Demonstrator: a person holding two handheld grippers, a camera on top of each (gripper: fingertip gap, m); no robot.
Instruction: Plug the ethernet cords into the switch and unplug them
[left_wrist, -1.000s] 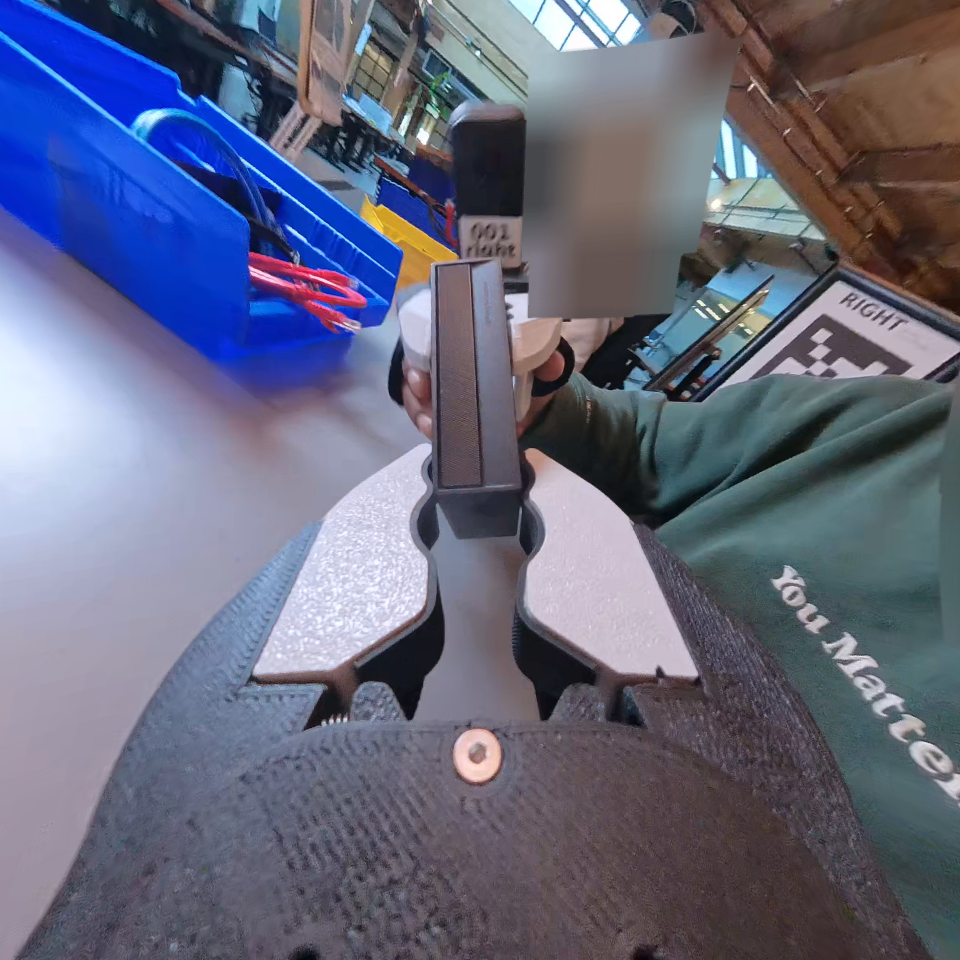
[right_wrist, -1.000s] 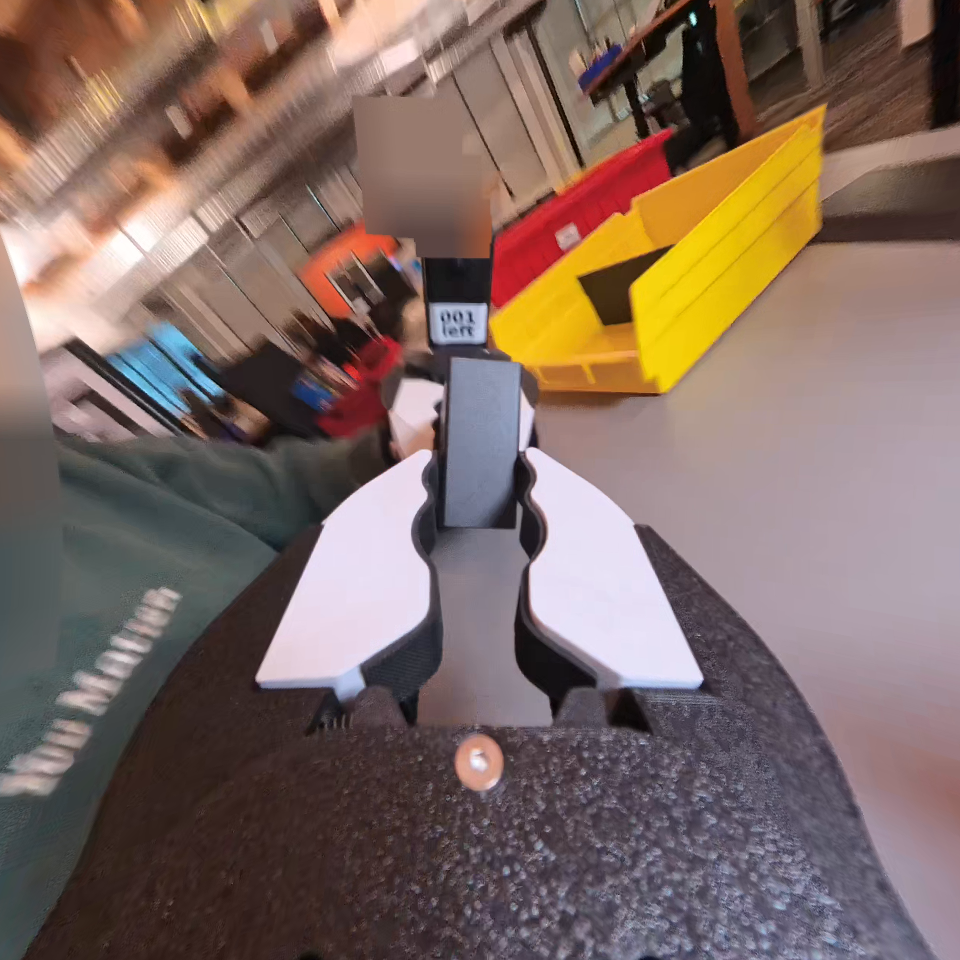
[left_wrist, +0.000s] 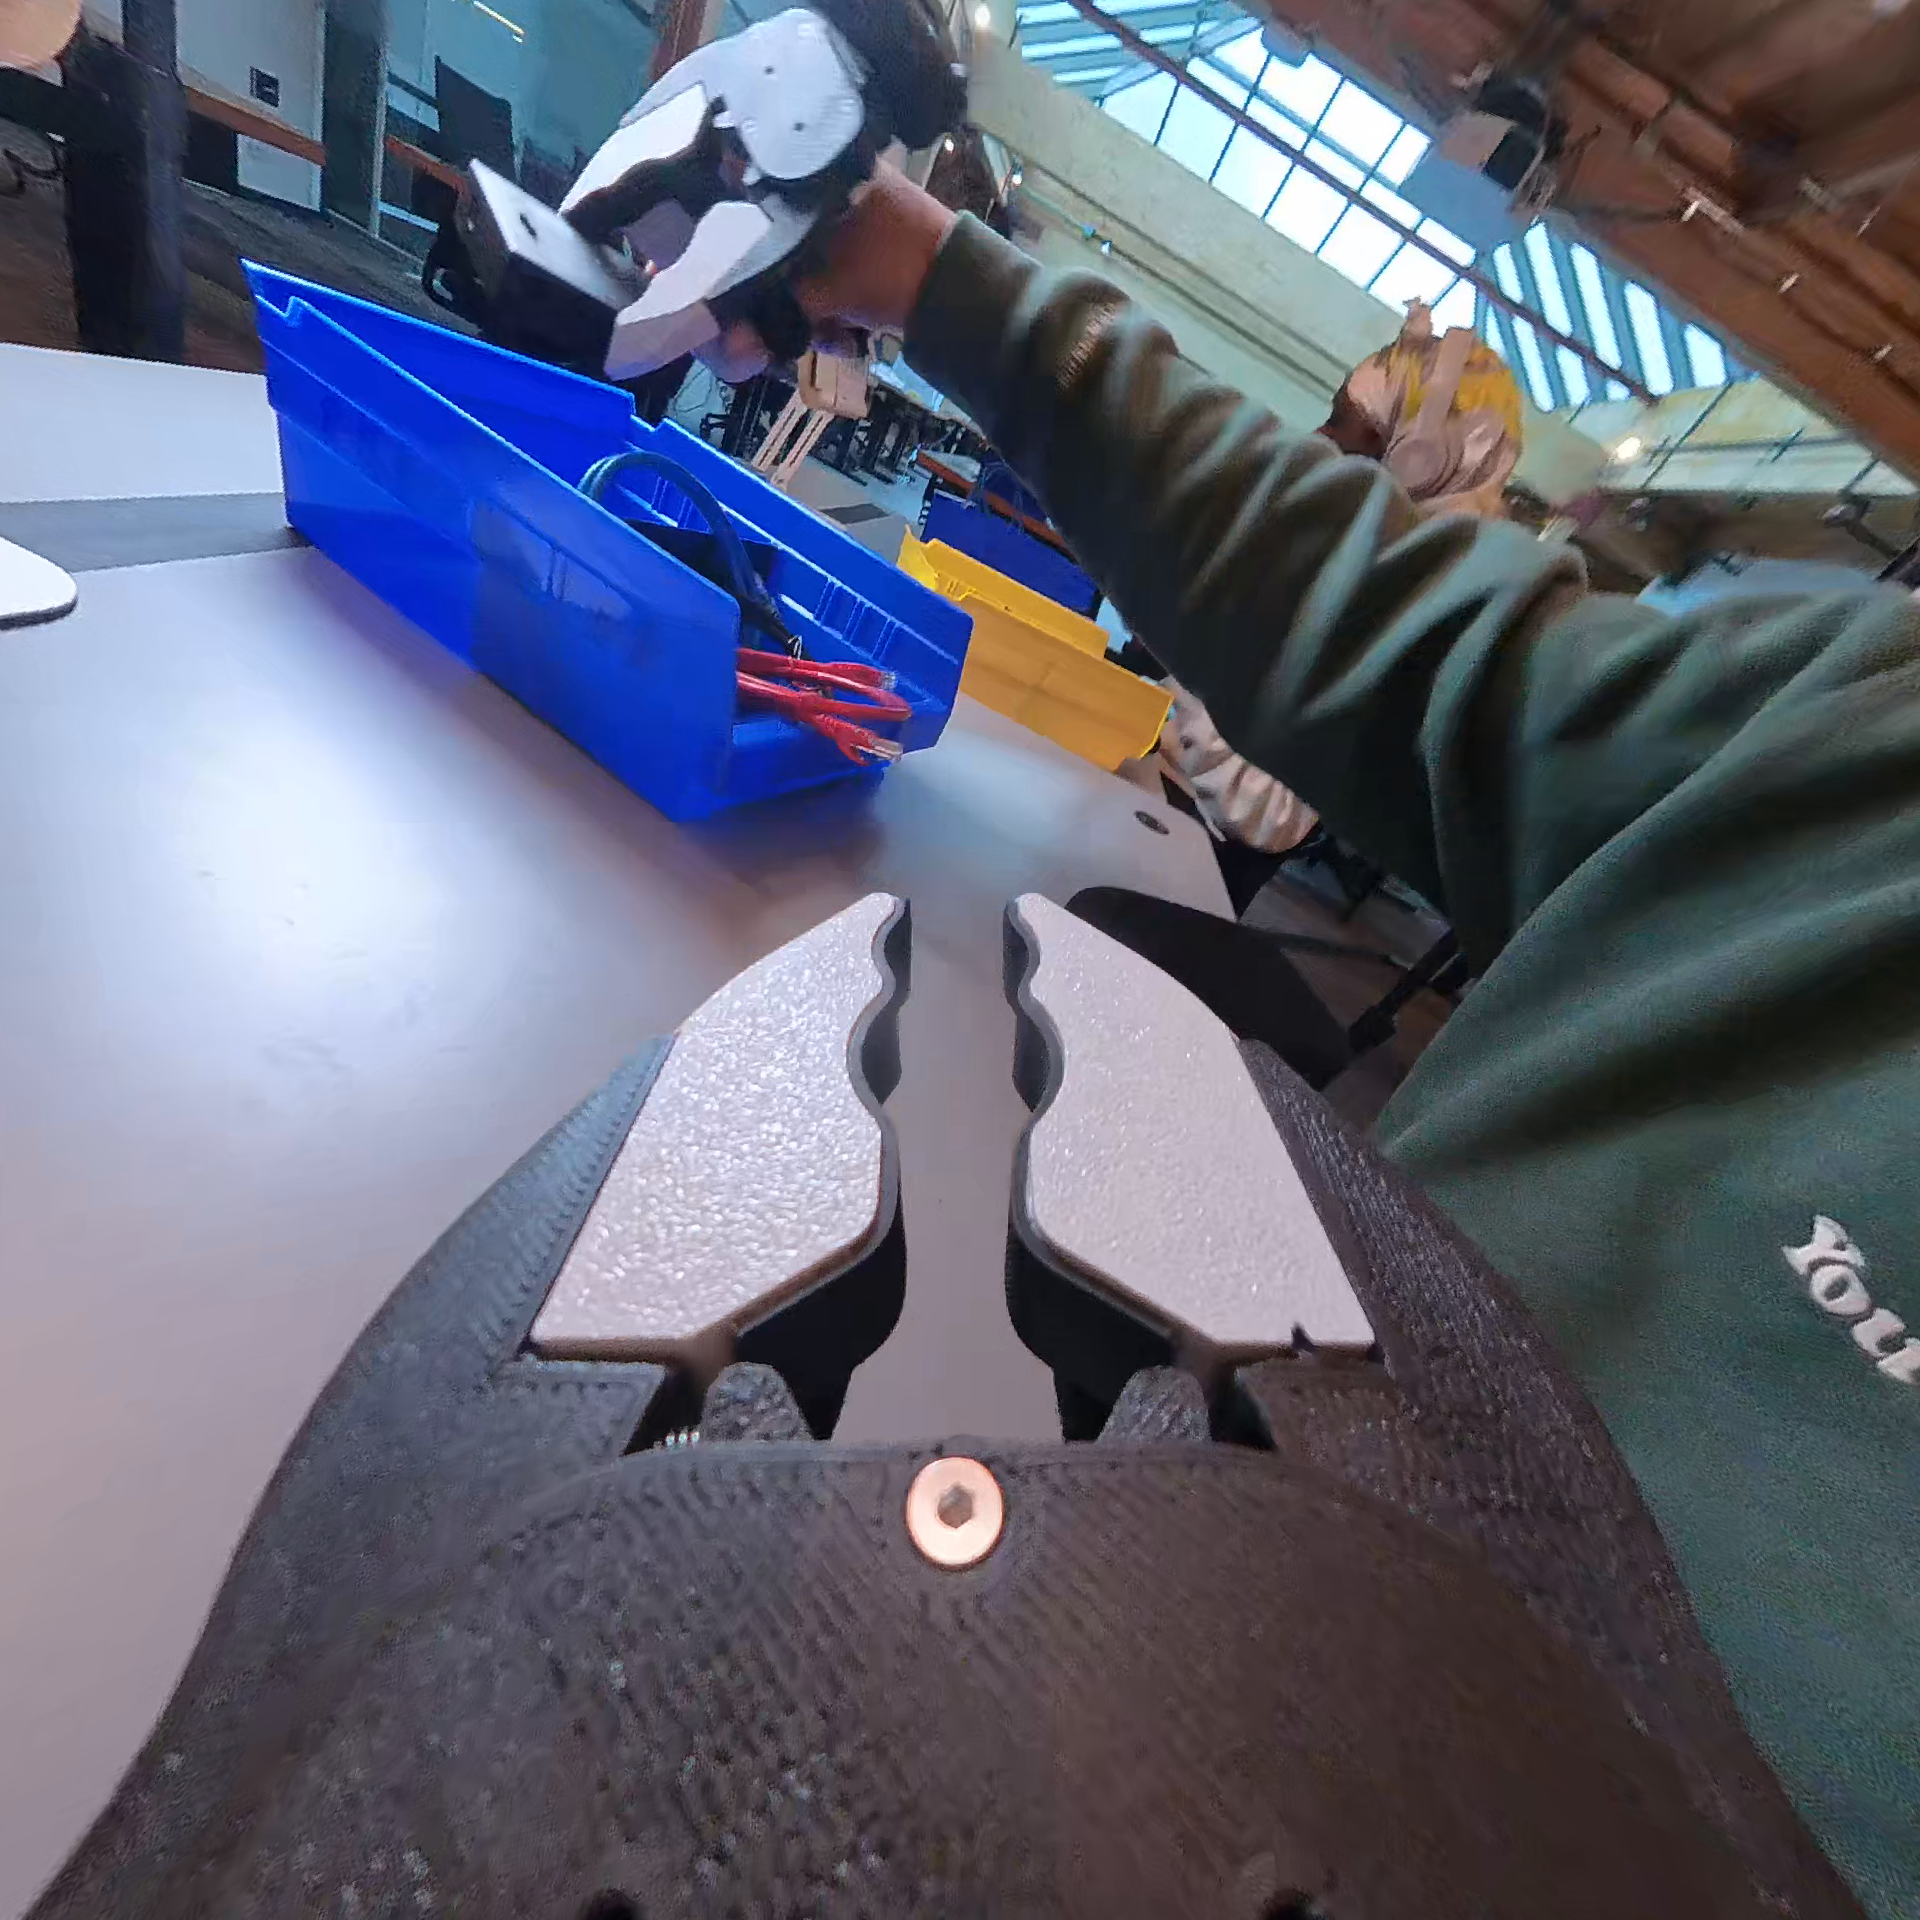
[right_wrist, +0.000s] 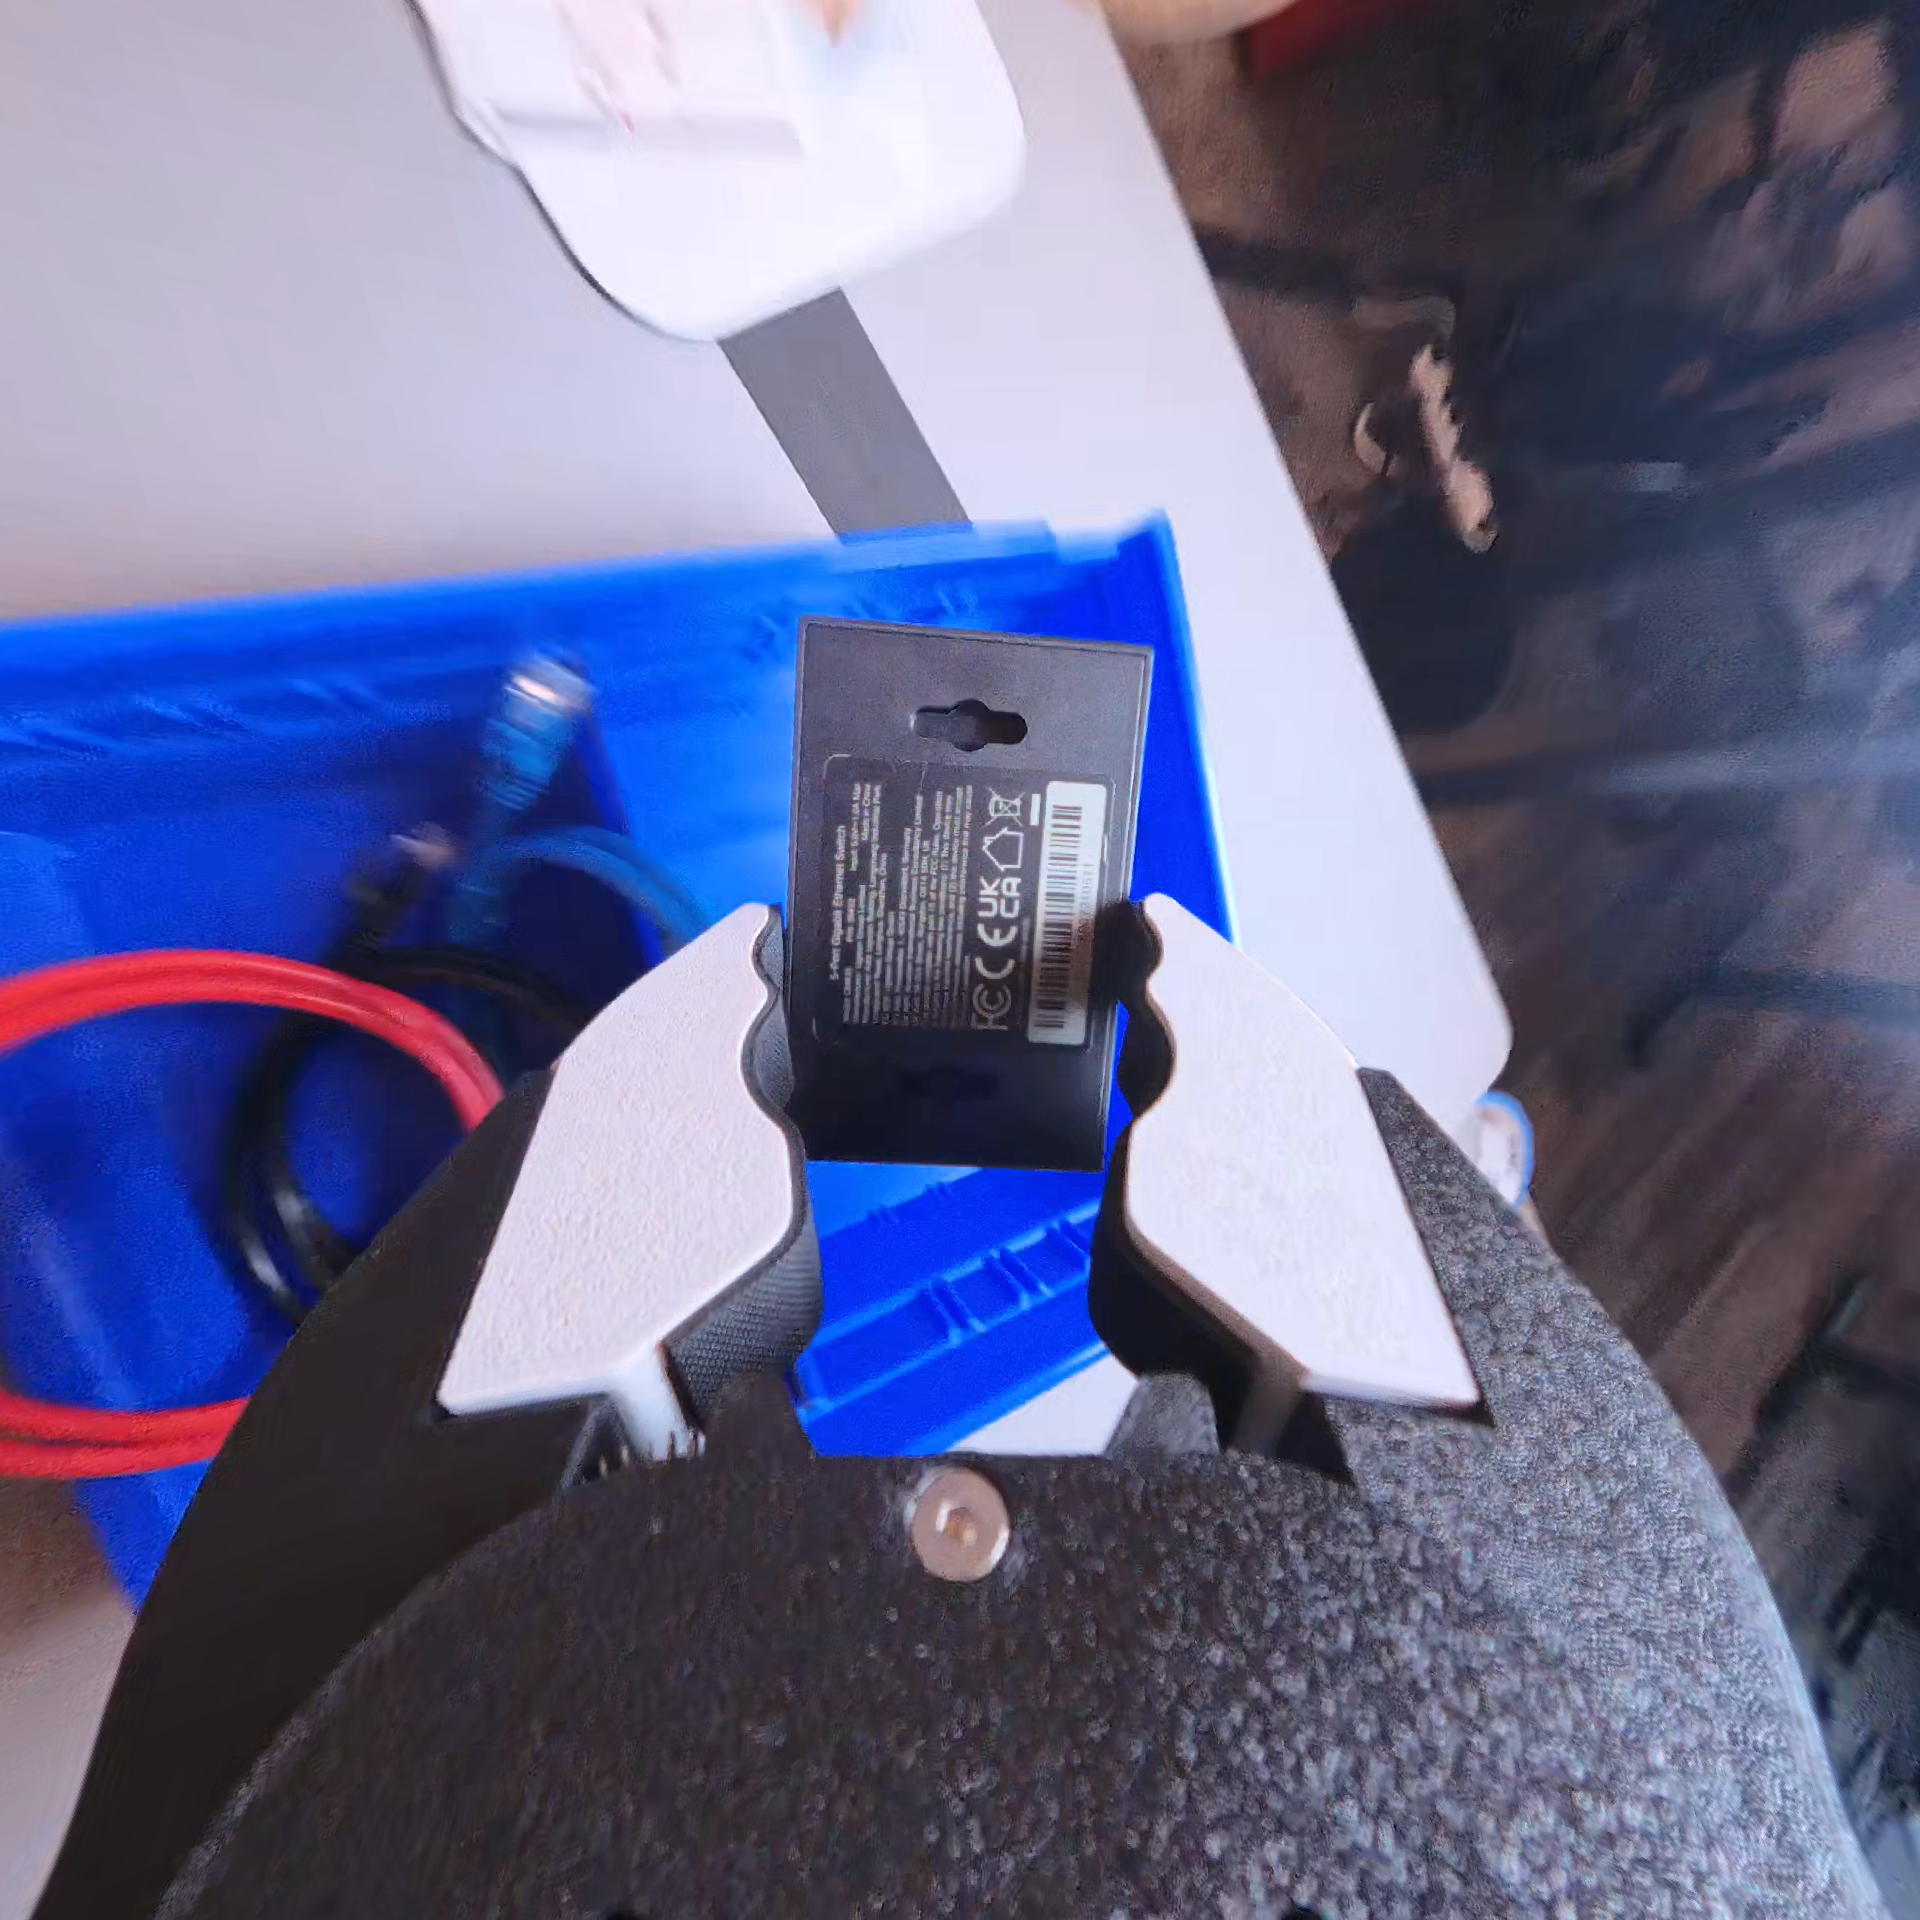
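- Since a second ago the switch (right_wrist: 971, 904) has left the left gripper (left_wrist: 956, 914) and now hangs in the right gripper (right_wrist: 956, 914) alone, lifted above the blue bin (right_wrist: 1184, 727); before, both grippers pinched it between them.
- Right gripper is clamped on the switch's long sides, with its labelled underside facing the camera; this looks like a carry, either toward or away from the bin.
- Left gripper sits low over the table (left_wrist: 260, 883), on the near side of the blue bin, jaws slightly parted and empty, presumably freed for a cord.
- Inside the blue bin lie the ethernet cords: red (right_wrist: 260, 997), blue (right_wrist: 530, 748) and black (right_wrist: 301, 1174), none plugged in.
- Beyond the blue bin stands a yellow bin (left_wrist: 1029, 665).
- Person's green sleeve (left_wrist: 1351, 623) reaches across above the blue bin.
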